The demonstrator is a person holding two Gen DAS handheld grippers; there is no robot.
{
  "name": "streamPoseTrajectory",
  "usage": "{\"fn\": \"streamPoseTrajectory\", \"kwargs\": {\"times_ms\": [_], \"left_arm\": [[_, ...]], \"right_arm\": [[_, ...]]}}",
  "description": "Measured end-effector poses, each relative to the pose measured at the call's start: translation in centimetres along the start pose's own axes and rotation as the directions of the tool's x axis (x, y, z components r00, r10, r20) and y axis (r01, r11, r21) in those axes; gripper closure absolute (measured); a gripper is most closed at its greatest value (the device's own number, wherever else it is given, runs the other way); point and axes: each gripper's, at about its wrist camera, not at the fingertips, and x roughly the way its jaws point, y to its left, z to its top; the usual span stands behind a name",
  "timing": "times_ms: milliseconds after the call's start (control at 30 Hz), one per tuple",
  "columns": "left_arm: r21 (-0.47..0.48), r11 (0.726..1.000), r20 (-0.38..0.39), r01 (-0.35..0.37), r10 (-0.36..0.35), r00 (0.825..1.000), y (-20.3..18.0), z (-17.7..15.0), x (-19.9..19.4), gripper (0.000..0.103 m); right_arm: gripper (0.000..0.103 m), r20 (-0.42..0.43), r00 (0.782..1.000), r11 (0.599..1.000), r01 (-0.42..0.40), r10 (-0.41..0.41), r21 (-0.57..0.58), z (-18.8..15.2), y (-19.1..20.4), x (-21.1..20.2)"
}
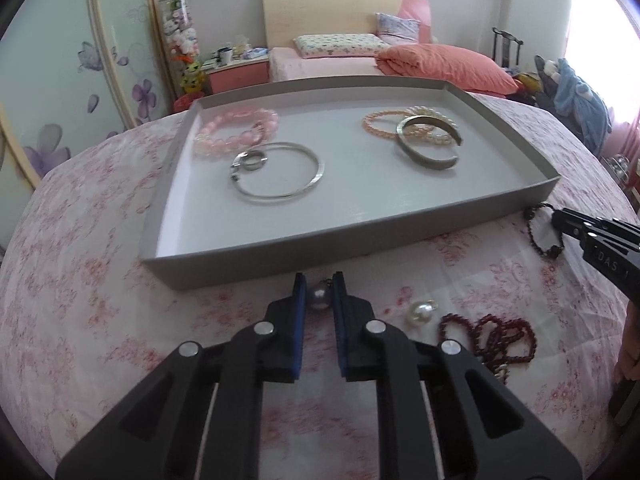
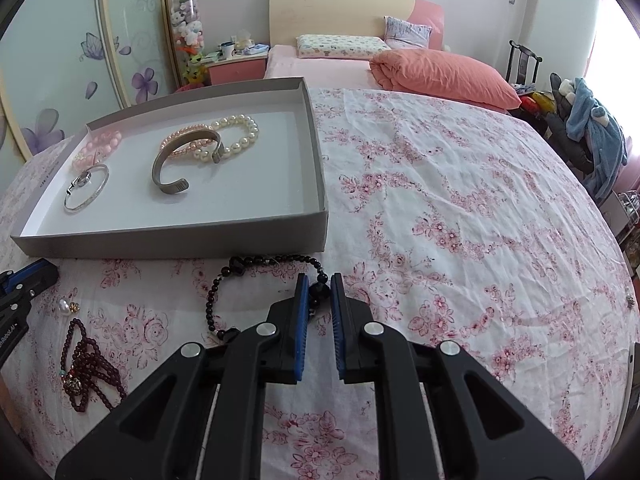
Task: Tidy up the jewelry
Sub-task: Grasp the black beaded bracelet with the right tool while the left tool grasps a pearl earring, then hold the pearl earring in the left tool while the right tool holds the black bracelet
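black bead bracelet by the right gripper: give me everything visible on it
The black bead bracelet is a loop of small glossy round beads with a few larger faceted ones. It lies flat on the floral bedspread, just outside the gray tray's near wall. The right gripper has its blue pads on either side of one large bead; whether they grip it is unclear.

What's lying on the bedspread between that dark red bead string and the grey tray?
A single white pearl earring, seen in the left wrist view, lies between the dark red bead string and the grey tray; otherwise only floral bedspread.
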Motion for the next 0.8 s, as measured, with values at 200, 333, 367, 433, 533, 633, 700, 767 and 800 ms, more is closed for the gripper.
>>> {"fn": "streamPoseTrajectory", "kwargs": {"times_ms": [200, 333, 367, 433, 533, 633, 700, 767, 800], "left_arm": [[-0.056, 0.997, -0.014, -0.052, 0.051, 0.999, 3.0, -0.7, -0.7, 0.089], [-0.087, 0.993, -0.012, -0.077, 0.077, 0.997, 4.7, -1.1, -1.0, 0.089], [-0.09, 0.993, -0.008, -0.08, 0.08, 0.997, 4.9, -1.2, -1.1, 0.089], [-0.099, 0.992, -0.007, -0.076, 0.076, 0.997, 5.1, -1.2, -1.1, 0.089], [-0.102, 0.992, -0.007, -0.075, 0.074, 0.997, 5.2, -1.2, -1.2, 0.089], [-0.113, 0.991, -0.006, -0.065, 0.065, 0.998, 5.4, -1.3, -1.2, 0.089], [-0.115, 0.991, -0.006, -0.065, 0.065, 0.998, 5.4, -1.3, -1.2, 0.089], [-0.113, 0.991, -0.006, -0.068, 0.068, 0.998, 5.3, -1.3, -1.2, 0.089], [-0.112, 0.991, -0.006, -0.068, 0.068, 0.998, 5.4, -1.3, -1.1, 0.089]], "right_arm": [[0.091, 0.0, 1.0, 1.0, 0.0, 0.0, -0.001, 0.0, -0.1, 0.0], [0.091, 0.0, 1.0, 1.0, -0.005, 0.005, -0.003, 0.0, 0.0, 0.1], [0.091, 0.0, 1.0, 1.0, -0.005, 0.005, -0.004, 0.0, 0.0, 0.1], [0.091, 0.0, 1.0, 1.0, -0.007, 0.007, -0.003, 0.0, 0.0, 0.1], [0.091, 0.0, 1.0, 1.0, -0.011, 0.011, 0.001, 0.0, 0.1, 0.0], [0.091, 0.0, 1.0, 1.0, -0.014, 0.014, 0.003, 0.0, 0.1, 0.1], [0.091, 0.0, 1.0, 1.0, -0.014, 0.014, 0.003, 0.0, 0.1, 0.1], [0.091, 0.0, 1.0, 1.0, -0.015, 0.015, 0.004, 0.0, 0.0, 0.1], [0.091, 0.0, 1.0, 1.0, -0.015, 0.015, 0.004, 0.0, 0.0, 0.1]]}}
